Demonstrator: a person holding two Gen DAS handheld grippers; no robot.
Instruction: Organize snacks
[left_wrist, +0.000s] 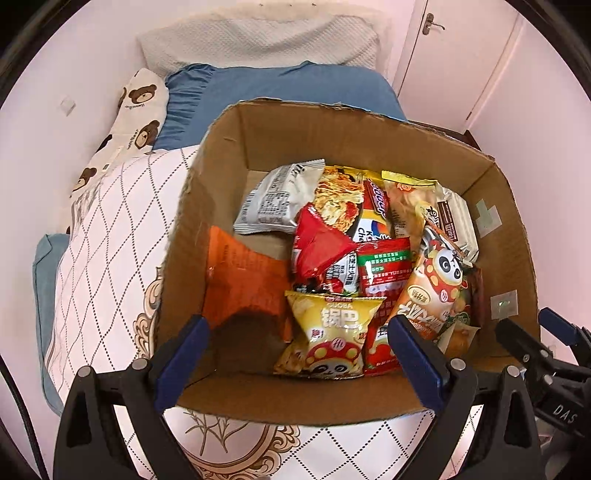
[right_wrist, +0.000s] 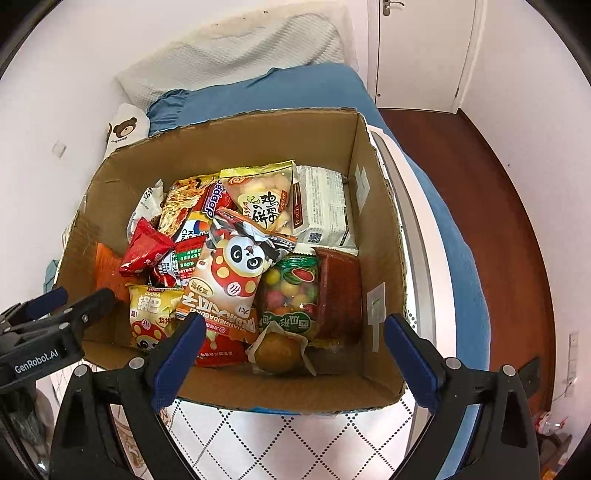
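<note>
We are looking down at a bed (left_wrist: 122, 236) with a white diamond-quilted cover, set against a pale wall, with a blue pillow (left_wrist: 280, 92) and a white pillow (left_wrist: 258, 40) lying at its far end and a bear-print cushion (left_wrist: 136, 110) at the far left. A white door (right_wrist: 417, 51) and dark red floor (right_wrist: 491, 206) are showing on the right.

An open cardboard box (left_wrist: 258, 133) is sitting on the bed, and the snacks are lying piled inside it, mostly toward the right half. Among them we are seeing a yellow guoba bag (left_wrist: 328, 336) at the near edge, an orange panda bag (right_wrist: 232, 273) in the middle, a red packet (left_wrist: 317, 247), a grey packet (left_wrist: 273, 199) at the far left, a candy bag (right_wrist: 291, 291) and a small wrapped cake (right_wrist: 277, 350) near the front right. An orange bag (left_wrist: 240, 280) is leaning against the left wall.

Both claws are hovering over the box's near rim, angled downward. The left claw (left_wrist: 299, 354) is spread wide and empty, its blue fingertips (left_wrist: 184, 350) straddling the near-left part. The right claw (right_wrist: 291, 350) is likewise spread and holding nothing, poised above the near-right part.

The left floor of the box, between the orange bag and the pile, is showing bare cardboard. The box walls are standing tall on all sides, their top edges ragged.
</note>
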